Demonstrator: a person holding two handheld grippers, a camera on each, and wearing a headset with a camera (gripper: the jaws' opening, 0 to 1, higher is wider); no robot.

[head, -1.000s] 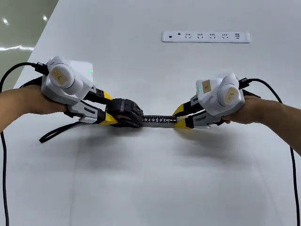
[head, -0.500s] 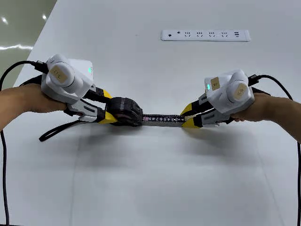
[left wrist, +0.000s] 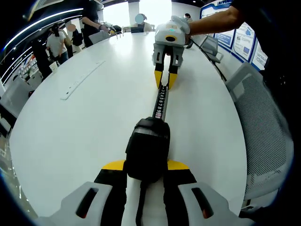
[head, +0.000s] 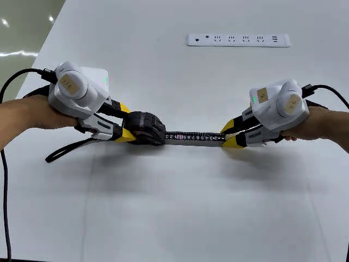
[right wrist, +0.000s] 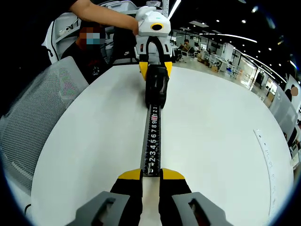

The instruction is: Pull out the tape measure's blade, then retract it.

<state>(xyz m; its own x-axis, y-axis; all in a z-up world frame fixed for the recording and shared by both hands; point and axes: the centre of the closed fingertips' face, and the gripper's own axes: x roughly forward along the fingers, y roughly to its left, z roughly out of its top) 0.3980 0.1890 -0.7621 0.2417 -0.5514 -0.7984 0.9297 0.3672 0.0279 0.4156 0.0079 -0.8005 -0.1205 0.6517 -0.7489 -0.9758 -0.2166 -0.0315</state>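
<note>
Over the last second the right gripper drifts outward to the person's right, and the exposed run of blade between the two tools grows by a clear margin. The tape measure and the left gripper stay where they were on the white table. Judgement: the pull-out half of the task is under way, with only a short length drawn and retraction not yet begun. The left gripper's yellow-tipped jaws are clamped on either side of the black tape measure, pinning it low against the table, its strap trailing back beneath the forearm. The right gripper's jaws are closed on the blade's free end; its own view shows the printed numerals running straight from between the tips to the case. Both forearms come in from the sides, roughly level, and the grippers face each other along one line, the blade taut and just above the surface. A power strip lies well apart at the far side.
</note>
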